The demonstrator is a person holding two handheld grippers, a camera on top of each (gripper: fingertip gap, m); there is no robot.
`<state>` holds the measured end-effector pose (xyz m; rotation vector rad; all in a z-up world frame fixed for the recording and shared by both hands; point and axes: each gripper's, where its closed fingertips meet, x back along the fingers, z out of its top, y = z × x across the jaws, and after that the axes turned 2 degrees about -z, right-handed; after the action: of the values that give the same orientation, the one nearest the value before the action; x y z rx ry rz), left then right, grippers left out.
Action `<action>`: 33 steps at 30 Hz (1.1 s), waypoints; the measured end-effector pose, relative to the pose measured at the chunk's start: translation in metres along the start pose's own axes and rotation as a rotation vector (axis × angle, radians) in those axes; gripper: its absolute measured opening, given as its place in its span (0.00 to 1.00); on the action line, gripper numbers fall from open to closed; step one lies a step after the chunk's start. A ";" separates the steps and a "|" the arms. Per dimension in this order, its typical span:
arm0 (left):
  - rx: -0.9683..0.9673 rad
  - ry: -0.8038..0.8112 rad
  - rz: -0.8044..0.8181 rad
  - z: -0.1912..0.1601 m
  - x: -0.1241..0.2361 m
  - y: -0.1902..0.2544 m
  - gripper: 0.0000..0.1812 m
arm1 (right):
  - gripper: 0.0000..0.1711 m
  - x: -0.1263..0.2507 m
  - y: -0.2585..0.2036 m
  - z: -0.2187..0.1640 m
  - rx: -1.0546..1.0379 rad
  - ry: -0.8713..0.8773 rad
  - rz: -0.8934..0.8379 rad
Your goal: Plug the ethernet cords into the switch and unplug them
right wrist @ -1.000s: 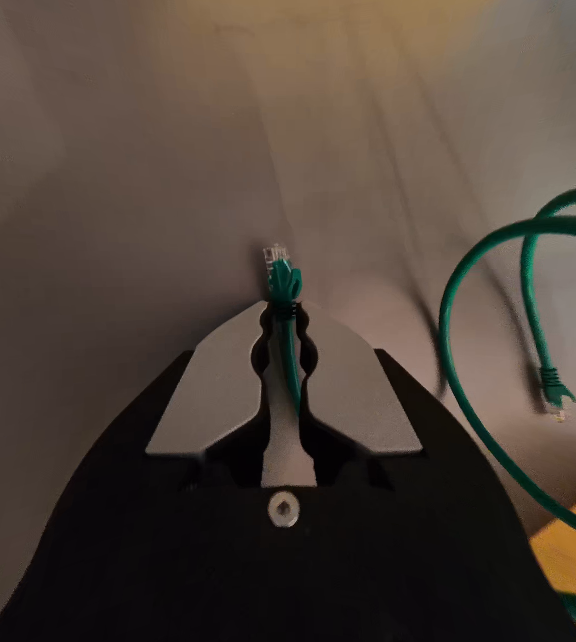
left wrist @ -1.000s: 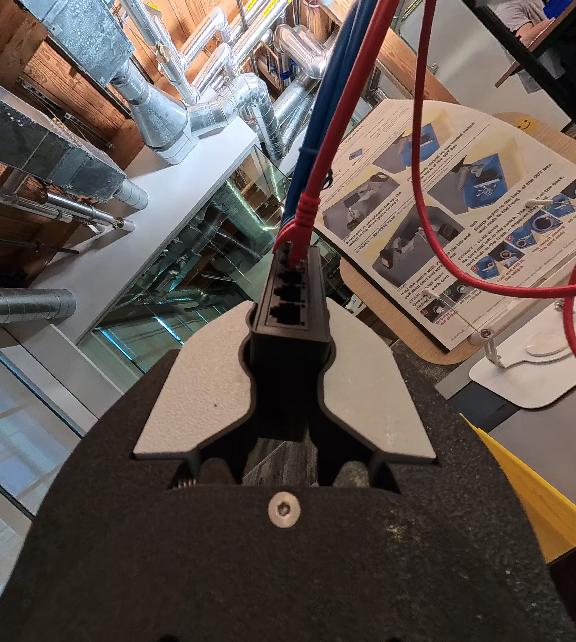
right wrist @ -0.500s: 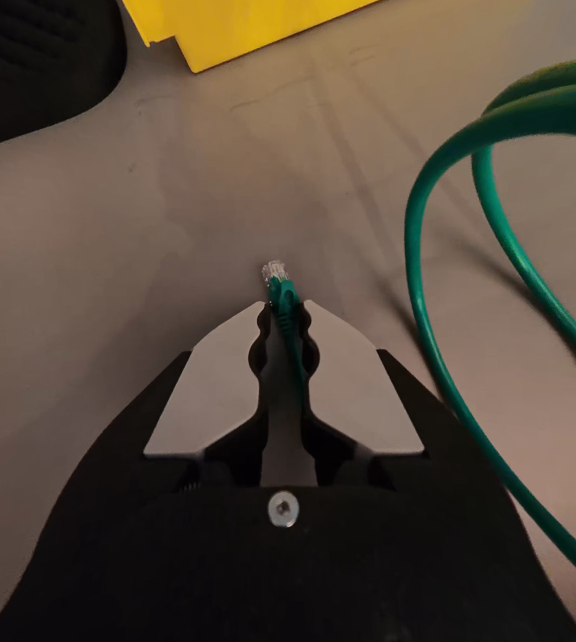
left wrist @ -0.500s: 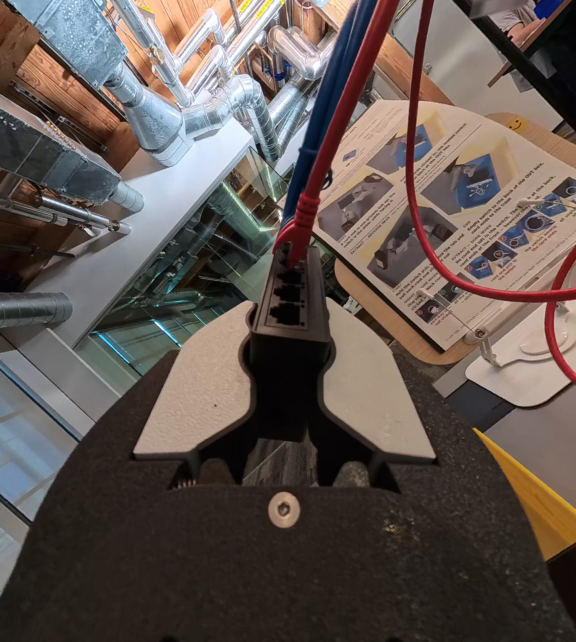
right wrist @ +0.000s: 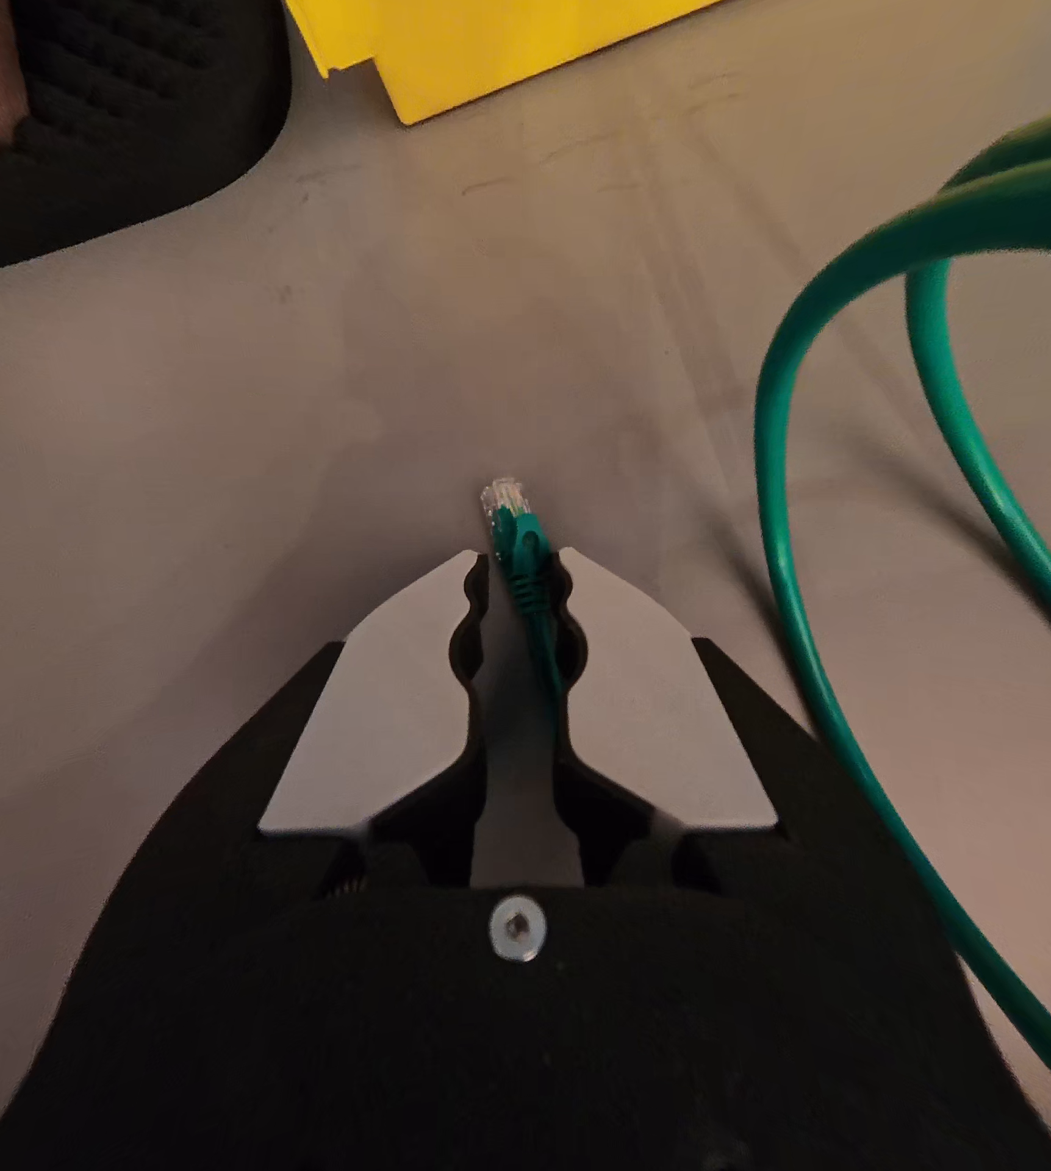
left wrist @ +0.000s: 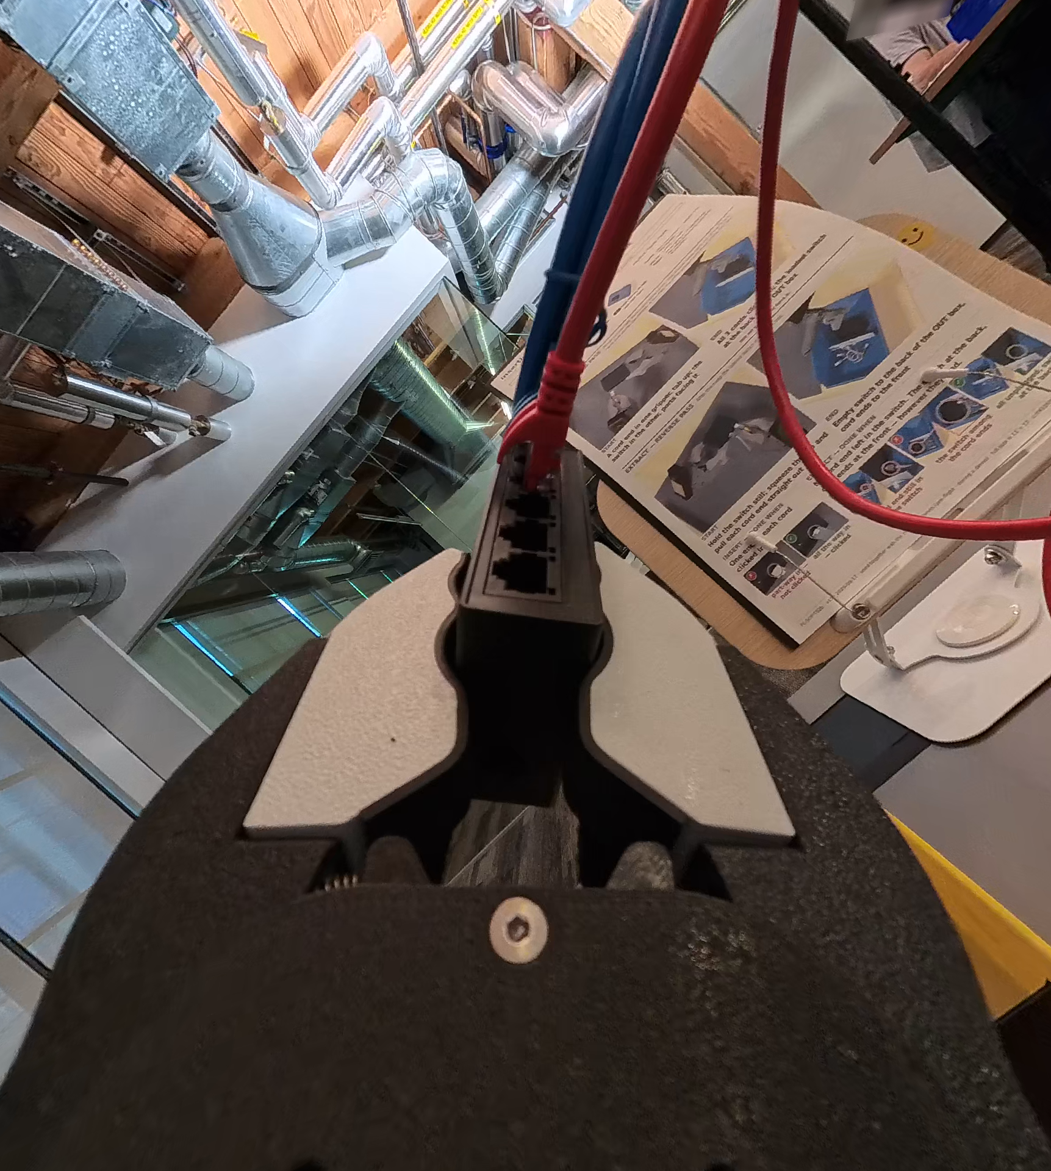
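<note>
The switch [left wrist: 526, 608], a small black box, sits clamped between the fingers of our left gripper [left wrist: 526, 573], which is tilted steeply upward so its camera looks at ceiling ducts [left wrist: 269, 209]. Its row of ports faces us; three near ports are empty, while a red cord [left wrist: 564, 380] and a blue cord [left wrist: 580, 253] run into the far ones. An instruction sheet [left wrist: 827, 393] stands to the right. Our right gripper [right wrist: 519, 557] points down toward a grey tabletop [right wrist: 256, 443], fingers pinched on the green cord [right wrist: 782, 507] just behind its clear plug [right wrist: 505, 500], which pokes forward. The cord loops away rightward. A yellow bin [right wrist: 478, 51] lies beyond.
</note>
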<state>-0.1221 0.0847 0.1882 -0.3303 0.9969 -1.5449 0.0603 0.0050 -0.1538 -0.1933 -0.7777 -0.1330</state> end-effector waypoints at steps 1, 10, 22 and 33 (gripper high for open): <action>0.000 0.000 -0.001 0.000 0.000 0.000 0.17 | 0.11 0.000 0.000 0.000 -0.004 0.000 0.005; -0.001 0.003 -0.004 0.001 0.000 0.002 0.17 | 0.10 0.001 0.001 0.000 -0.018 -0.008 0.023; -0.012 0.008 -0.014 0.005 -0.001 0.007 0.17 | 0.10 -0.001 0.002 -0.001 0.112 0.022 -0.086; -0.040 0.002 -0.048 0.004 -0.009 0.021 0.17 | 0.08 0.054 0.000 0.050 0.243 0.204 -0.264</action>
<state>-0.1028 0.0924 0.1777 -0.3832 1.0293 -1.5703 0.0641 0.0137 -0.0809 0.1528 -0.6072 -0.3014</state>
